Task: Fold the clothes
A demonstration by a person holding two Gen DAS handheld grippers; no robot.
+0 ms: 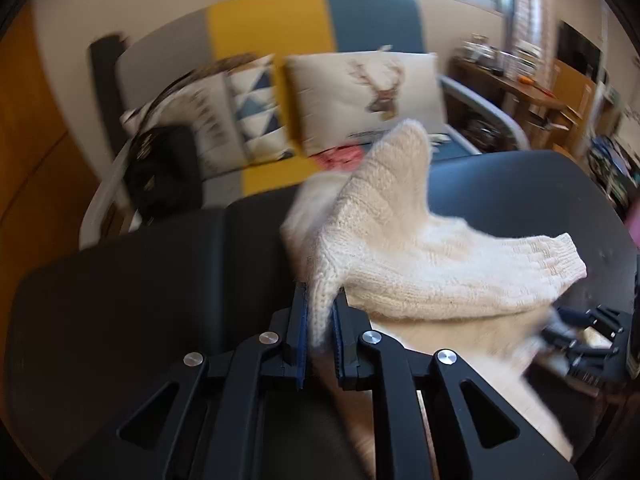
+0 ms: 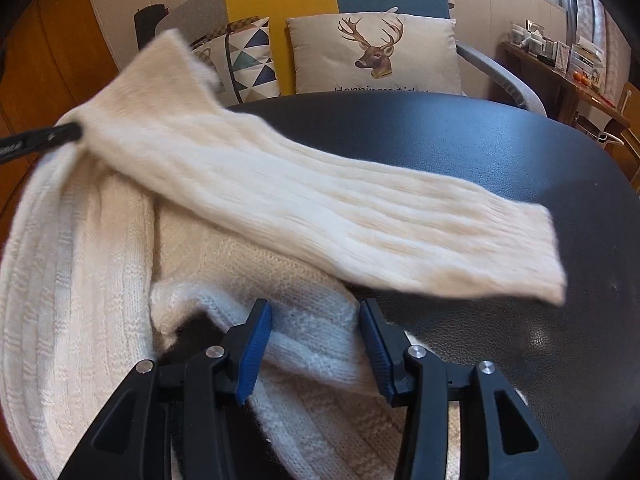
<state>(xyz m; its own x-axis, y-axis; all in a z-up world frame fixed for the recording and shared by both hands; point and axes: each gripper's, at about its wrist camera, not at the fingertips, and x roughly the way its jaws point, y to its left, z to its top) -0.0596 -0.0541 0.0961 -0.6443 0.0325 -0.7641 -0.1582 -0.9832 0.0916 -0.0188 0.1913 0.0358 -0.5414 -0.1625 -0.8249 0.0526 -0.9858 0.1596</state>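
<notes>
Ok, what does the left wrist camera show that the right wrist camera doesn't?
Only the left wrist view shows the left gripper from behind, its jaws shut on a fold of the cream sweater, and a red-patterned item on the sofa. Only the right wrist view shows the right gripper with jaws apart astride a sweater fold, and the lifted sleeve at full length. Both show the black table and deer pillow.

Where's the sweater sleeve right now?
The sleeve is lifted across the sweater body, its cuff over the black table at right in the right wrist view; the left hand-held gripper pinches it.
</notes>
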